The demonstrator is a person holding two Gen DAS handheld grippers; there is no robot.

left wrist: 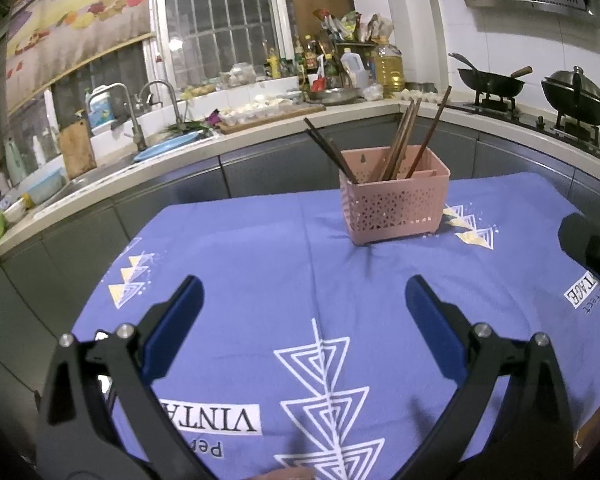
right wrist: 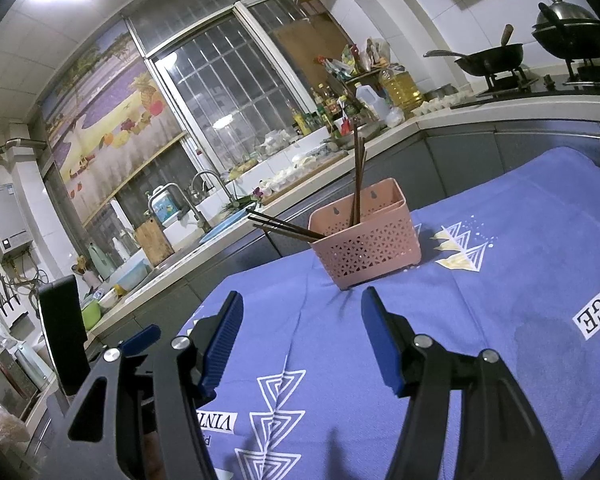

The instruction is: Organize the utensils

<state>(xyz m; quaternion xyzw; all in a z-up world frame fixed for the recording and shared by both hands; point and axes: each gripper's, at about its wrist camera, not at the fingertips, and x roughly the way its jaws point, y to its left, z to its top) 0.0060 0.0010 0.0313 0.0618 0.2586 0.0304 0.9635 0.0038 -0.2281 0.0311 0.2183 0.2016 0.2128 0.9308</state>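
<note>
Left wrist view: the left gripper (left wrist: 304, 292) hangs over the blue tablecloth (left wrist: 260, 264), its two blue-padded fingers spread wide apart with nothing between them. Ahead of the claw and a little to its right stands the pink perforated basket (left wrist: 396, 208), upright on the cloth and well apart from the fingertips. Dark brown chopsticks (left wrist: 400, 144) stand in it, most leaning right, a couple slanting out over its left rim. At the right edge of this view a black shape pokes in, probably part of the other gripper, though too little shows to be sure.

Right wrist view: the right gripper (right wrist: 302, 300) is likewise open, empty, tilted over the same cloth. The basket (right wrist: 370, 244) sits just ahead of its fingertips, nearer the right finger, not touching. Some chopsticks (right wrist: 358, 176) rise upright from it, others (right wrist: 284, 228) lie low across the left rim, pointing away to the left. Beyond the basket runs the kitchen counter (right wrist: 432, 118).
</note>
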